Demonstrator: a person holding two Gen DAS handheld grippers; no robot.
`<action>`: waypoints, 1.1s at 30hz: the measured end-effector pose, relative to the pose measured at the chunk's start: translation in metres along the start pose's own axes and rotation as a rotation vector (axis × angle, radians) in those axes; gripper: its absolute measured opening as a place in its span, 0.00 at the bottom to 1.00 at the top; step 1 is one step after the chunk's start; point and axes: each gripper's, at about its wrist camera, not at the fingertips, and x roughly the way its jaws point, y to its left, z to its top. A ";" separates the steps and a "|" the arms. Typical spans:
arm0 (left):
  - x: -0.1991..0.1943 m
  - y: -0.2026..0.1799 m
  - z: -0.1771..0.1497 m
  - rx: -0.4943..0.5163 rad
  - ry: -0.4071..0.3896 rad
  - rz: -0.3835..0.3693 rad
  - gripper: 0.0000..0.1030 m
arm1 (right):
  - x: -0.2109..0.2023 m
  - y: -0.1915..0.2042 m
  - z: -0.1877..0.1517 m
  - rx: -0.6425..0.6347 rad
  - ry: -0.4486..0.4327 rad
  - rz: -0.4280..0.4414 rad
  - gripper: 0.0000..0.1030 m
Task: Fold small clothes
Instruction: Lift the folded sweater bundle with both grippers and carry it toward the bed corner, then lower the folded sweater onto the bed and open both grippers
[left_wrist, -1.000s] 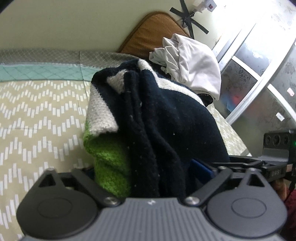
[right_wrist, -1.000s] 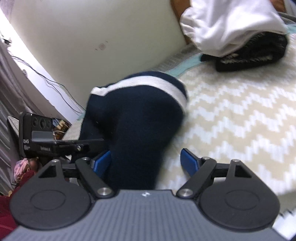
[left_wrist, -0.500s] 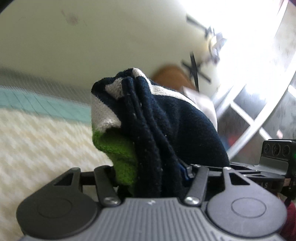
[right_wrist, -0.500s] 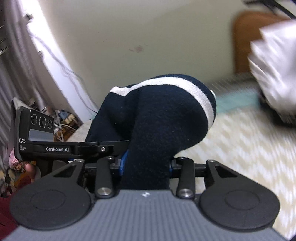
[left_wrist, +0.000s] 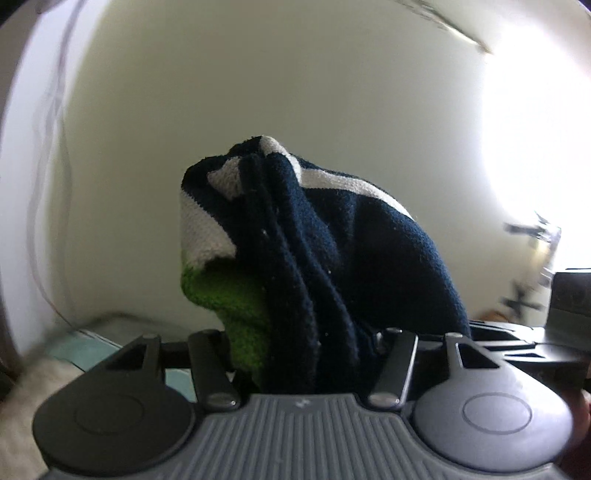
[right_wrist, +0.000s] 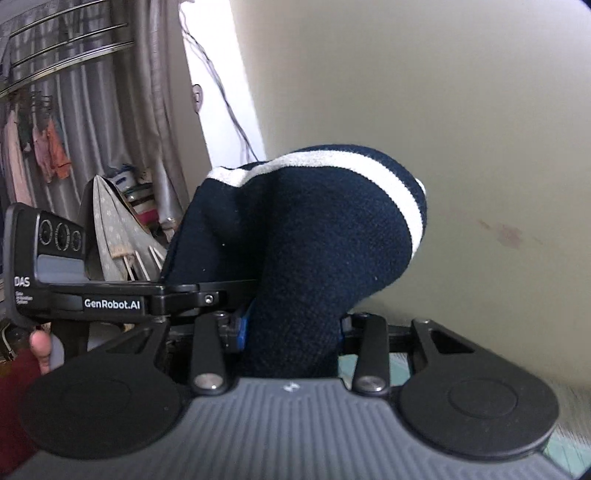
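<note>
The left gripper (left_wrist: 306, 343) points nearly level, its jaws clamped on a bunched navy knit garment (left_wrist: 332, 243). The right gripper (right_wrist: 291, 332) sits just to its right, also nearly level, its blue pads (right_wrist: 242, 328) pressed into the same garment. A hand (right_wrist: 40, 349) in a red sleeve (right_wrist: 16, 402) grips the left gripper's handle.

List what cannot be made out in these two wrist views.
- Left wrist: the left gripper pads, buried in the navy knit garment with white and green bands.
- Right wrist: the garment's lower part, behind the right gripper.
- Both views: the bed surface, blurred, mostly cut off.
</note>
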 end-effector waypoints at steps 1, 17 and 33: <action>0.006 0.011 0.004 -0.005 -0.004 0.024 0.52 | 0.020 0.000 0.003 -0.002 -0.004 0.008 0.41; 0.175 0.171 -0.101 -0.160 0.213 0.300 0.66 | 0.197 -0.074 -0.132 0.251 0.260 -0.102 0.55; 0.097 0.084 -0.140 -0.069 0.108 0.508 0.77 | 0.077 -0.073 -0.160 0.381 0.177 -0.169 0.70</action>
